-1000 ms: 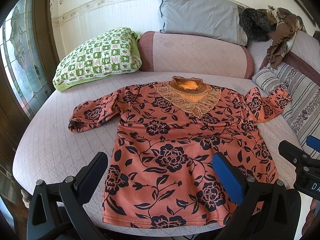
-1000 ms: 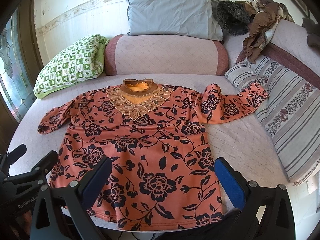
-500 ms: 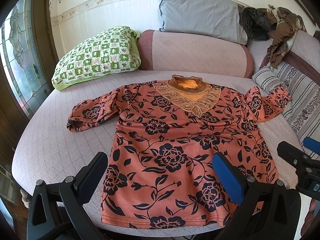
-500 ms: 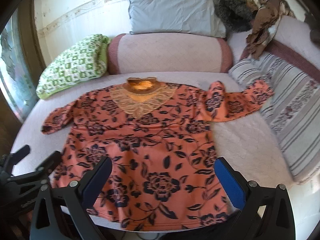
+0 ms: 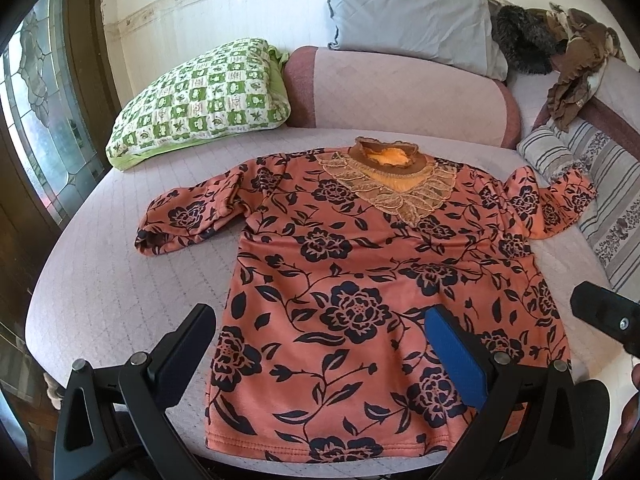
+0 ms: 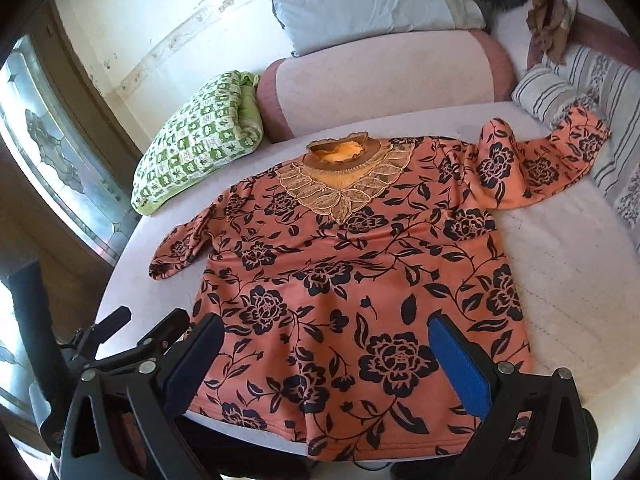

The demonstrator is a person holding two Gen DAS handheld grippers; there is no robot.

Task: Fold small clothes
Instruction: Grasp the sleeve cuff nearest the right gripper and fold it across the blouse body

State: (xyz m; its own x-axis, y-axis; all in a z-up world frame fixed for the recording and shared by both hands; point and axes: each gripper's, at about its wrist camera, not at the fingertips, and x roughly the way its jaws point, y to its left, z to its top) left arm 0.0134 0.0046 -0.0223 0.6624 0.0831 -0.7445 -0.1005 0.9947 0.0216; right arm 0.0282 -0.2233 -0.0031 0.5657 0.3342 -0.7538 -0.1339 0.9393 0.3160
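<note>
Floral blouse [image 5: 360,280] flat on bed [image 5: 120,280], hem at near edge; soft, light, floppy knit, pinch hem corners; left tool [image 5: 320,344] and right tool [image 6: 324,356] both gaping, empty

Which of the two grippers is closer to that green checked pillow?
Left. The left gripper hovers over the shirt's hem on the pillow's side. The right gripper sits further right, with the left gripper between it and the pillow. Both are open.

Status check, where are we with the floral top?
Both hand-held grippers, left and right, open, empty. Floral top flat, unfolded. Right sleeve against striped cushion.
</note>
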